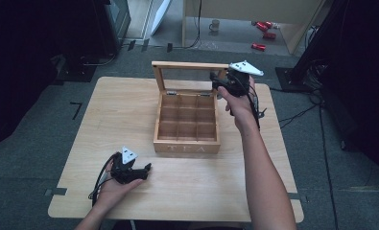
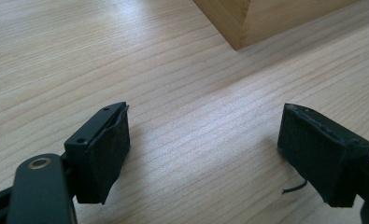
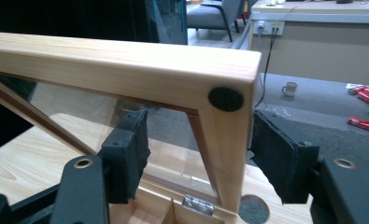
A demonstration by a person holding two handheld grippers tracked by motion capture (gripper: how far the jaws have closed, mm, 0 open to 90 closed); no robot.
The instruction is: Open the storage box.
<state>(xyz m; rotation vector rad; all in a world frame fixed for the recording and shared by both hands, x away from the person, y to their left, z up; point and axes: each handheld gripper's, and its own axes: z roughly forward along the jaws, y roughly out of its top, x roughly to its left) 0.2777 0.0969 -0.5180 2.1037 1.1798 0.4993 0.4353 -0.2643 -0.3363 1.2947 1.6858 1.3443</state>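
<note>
Both grippers are black. The left gripper [image 1: 146,167] carries a white three-cornered plate [image 1: 128,155] and trails a black cable [image 1: 99,182]. The right gripper [image 1: 215,76] has the same plate [image 1: 246,68] and a cable [image 1: 257,112]. Their jaws bear dark fuzzy pads [image 3: 274,156], brass-ringed pivots [image 3: 83,162] and small screws [image 2: 81,140]. The forearms [image 1: 266,177] are bare, sleeveless.

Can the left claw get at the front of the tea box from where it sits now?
Probably yes: the left claw rests open on bare table, nothing between it and the tea box.
</note>
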